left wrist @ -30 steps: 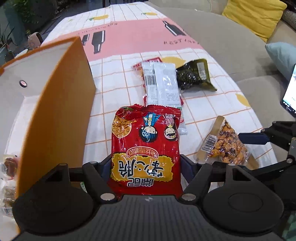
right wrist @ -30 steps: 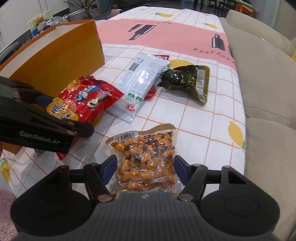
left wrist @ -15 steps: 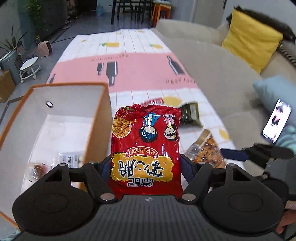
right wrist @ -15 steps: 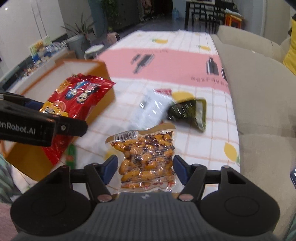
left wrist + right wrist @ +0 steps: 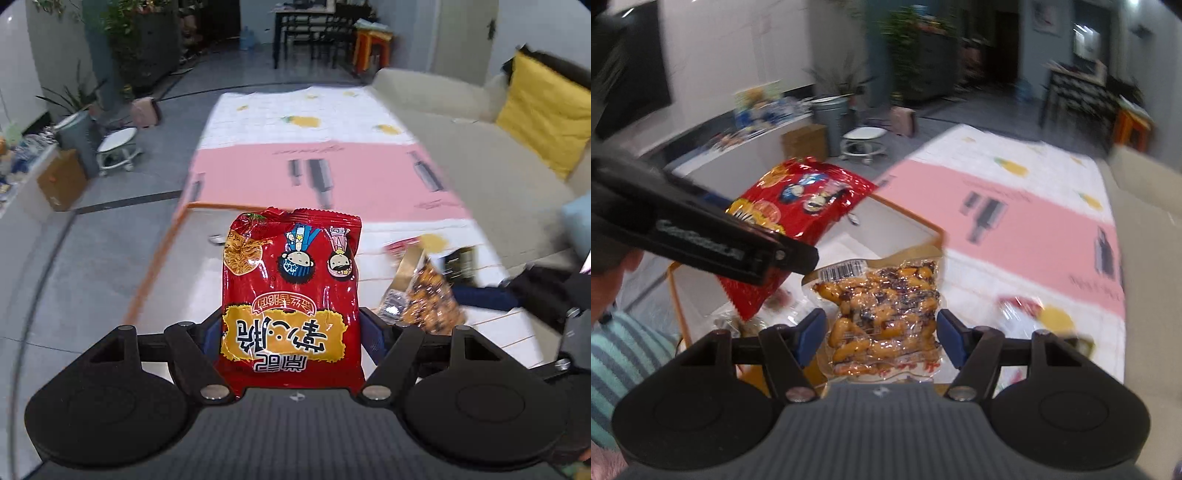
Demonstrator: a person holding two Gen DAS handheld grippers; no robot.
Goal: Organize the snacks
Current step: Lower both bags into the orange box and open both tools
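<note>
Left tongs are clamping the red packet, right tongs the nut pouch, over the box; other snacks are awaiting boxing.

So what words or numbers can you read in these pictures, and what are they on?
Red snack bag, held in the left gripper: large Chinese characters on a yellow panel, seen upside down; I cannot read them reliably.
Left gripper's side, right wrist view: raised lettering, too blurred to read.
Clear nut pack, held in the right gripper: a barcode, digits too small.
Pink tablecloth: dark print, blurred.
</note>
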